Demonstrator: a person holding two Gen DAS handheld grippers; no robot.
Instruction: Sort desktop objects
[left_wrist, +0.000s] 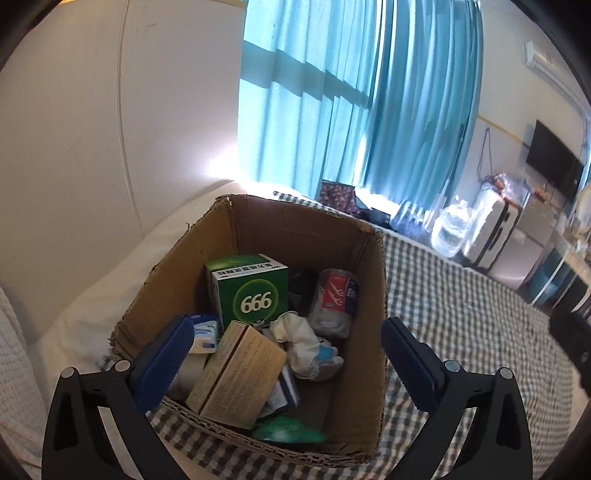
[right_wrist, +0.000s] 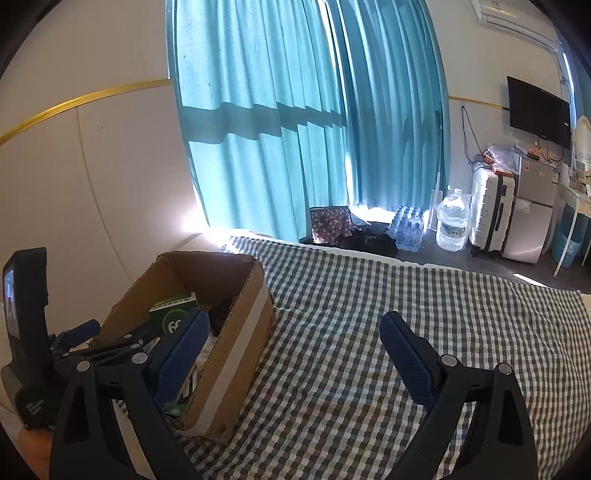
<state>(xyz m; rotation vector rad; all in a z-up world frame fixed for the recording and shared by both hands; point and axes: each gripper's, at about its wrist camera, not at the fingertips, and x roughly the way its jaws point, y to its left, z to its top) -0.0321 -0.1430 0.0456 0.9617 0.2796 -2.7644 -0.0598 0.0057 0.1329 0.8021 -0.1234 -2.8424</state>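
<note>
Left wrist view: left claw (left_wrist: 288, 363) gapes empty directly over the box (left_wrist: 291, 225) of sorted items on the bed (left_wrist: 461, 332). Right claw (right_wrist: 291, 354), also open and empty, stands to the box's right.

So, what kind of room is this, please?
Probably a bedroom or a small rented room: a bed under a checked sheet, teal curtains, and a white suitcase beside a small fridge.

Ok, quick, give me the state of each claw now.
Left claw: open, holding nothing, over the cardboard box.
Right claw: open, holding nothing, above the checked cloth.
</note>
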